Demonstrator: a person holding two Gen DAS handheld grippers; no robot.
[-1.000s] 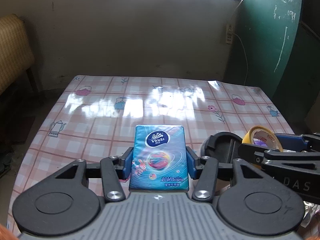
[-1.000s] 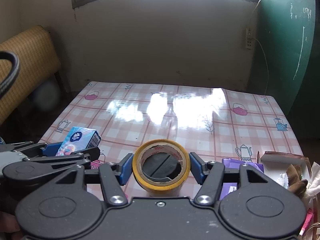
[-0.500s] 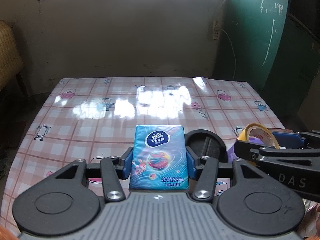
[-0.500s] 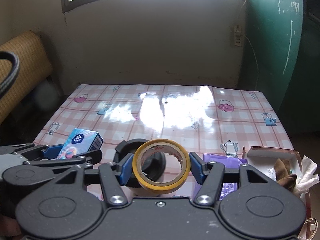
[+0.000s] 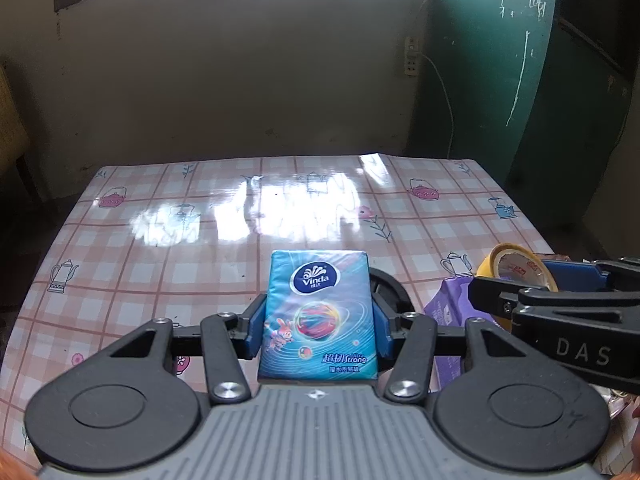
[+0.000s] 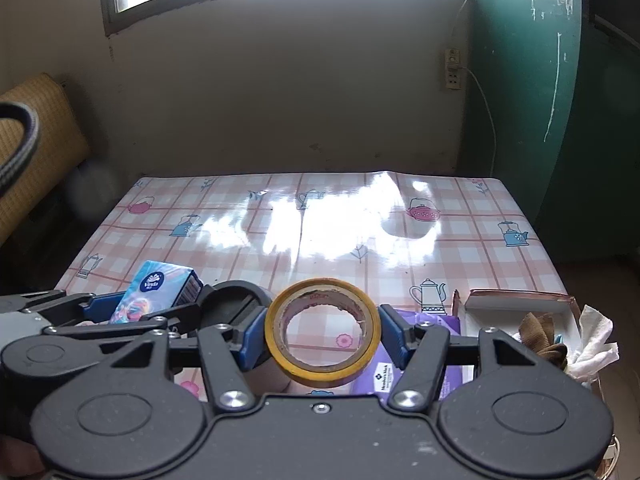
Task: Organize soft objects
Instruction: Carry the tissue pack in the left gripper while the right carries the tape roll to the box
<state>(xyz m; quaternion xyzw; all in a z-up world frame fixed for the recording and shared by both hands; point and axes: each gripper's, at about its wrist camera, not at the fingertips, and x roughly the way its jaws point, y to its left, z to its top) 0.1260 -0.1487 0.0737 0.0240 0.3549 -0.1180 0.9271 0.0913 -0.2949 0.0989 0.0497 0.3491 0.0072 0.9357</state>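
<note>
Right gripper clamps a yellow tape roll between blue pads, held above the table. Left gripper sits at lower left, clamped on a blue tissue pack. Purple pack lies under the roll; box with tissues at right.

Ahead of both hand-held grippers the worktop lies open up to the far wall. Between the two stands a black round holder. Under and right of the right hand-held gripper lie a purple packet and a cardboard box that block this side.
</note>
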